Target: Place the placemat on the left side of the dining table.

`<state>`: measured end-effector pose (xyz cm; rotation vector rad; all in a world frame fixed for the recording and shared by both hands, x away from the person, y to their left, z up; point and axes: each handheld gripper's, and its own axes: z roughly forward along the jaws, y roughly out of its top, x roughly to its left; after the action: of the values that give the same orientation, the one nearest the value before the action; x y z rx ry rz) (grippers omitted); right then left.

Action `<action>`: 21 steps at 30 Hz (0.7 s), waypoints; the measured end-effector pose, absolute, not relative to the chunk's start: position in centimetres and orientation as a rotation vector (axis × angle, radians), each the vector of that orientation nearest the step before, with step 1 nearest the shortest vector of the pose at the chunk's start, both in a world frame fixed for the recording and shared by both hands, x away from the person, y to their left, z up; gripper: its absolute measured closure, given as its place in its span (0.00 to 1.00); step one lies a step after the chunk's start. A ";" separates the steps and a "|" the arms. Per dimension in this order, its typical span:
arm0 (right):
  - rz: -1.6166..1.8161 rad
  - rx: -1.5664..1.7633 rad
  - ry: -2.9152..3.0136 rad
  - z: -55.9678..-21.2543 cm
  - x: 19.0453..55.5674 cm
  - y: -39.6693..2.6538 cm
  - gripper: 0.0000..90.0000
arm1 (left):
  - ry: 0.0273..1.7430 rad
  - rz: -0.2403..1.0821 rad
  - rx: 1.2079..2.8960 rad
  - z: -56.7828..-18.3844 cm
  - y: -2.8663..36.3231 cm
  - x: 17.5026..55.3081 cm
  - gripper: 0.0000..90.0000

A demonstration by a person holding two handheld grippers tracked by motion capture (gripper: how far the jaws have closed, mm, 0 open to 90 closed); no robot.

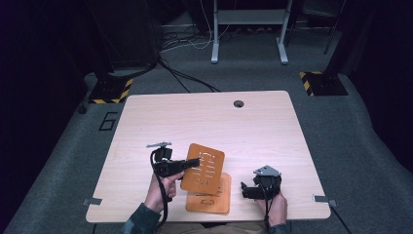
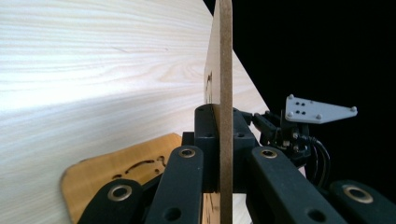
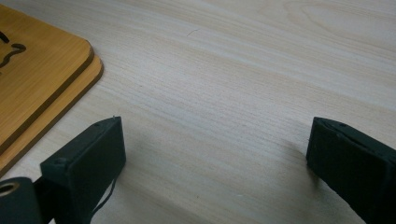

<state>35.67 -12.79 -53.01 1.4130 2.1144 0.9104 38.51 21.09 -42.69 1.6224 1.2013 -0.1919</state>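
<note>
Brown fibreboard panel (image 1: 204, 168), thin, round-cornered, slotted, tilted above two stacked flat panels (image 1: 210, 200) near table (image 1: 253, 126) front edge; left gripper (image 1: 195, 162) pinches its left edge. Right gripper (image 1: 246, 190) spread, right of stack.

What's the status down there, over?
Left gripper shut on raised board, edge between its fingers. Right gripper open, idle over table. Two boards stacked below. Nothing in the way.

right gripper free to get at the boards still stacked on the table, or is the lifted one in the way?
Probably yes. The right gripper stands open beside the stacked boards, bare table between them. The lifted board, clamped in the left gripper, overhangs only their far part.
</note>
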 end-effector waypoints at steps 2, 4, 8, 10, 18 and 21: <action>0.910 1.413 2.114 -53.0 35.7 -12.8 0.04 | 1.215 -0.187 1.609 -42.6 21.6 38.6 0.96; 0.910 1.413 2.114 -53.0 35.7 -12.8 0.04 | 1.221 -0.178 1.605 -42.6 22.1 38.7 0.96; 0.910 1.413 2.114 -53.0 35.7 -12.8 0.04 | 1.239 -0.162 1.596 -42.5 22.9 39.0 0.96; 0.910 1.413 2.114 -53.0 35.7 -12.8 0.04 | 1.246 -0.158 1.592 -42.4 23.2 39.1 0.96; 0.910 1.413 2.114 -53.0 35.7 -12.8 0.04 | 1.270 -0.148 1.581 -42.4 24.4 39.7 0.96; 0.910 1.413 2.114 -53.0 35.7 -12.8 0.04 | 1.279 -0.143 1.575 -42.3 25.0 40.0 0.96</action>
<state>35.67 -12.78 -53.01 1.4130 2.1142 0.9104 39.96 25.05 -42.34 1.5748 1.2790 -0.1426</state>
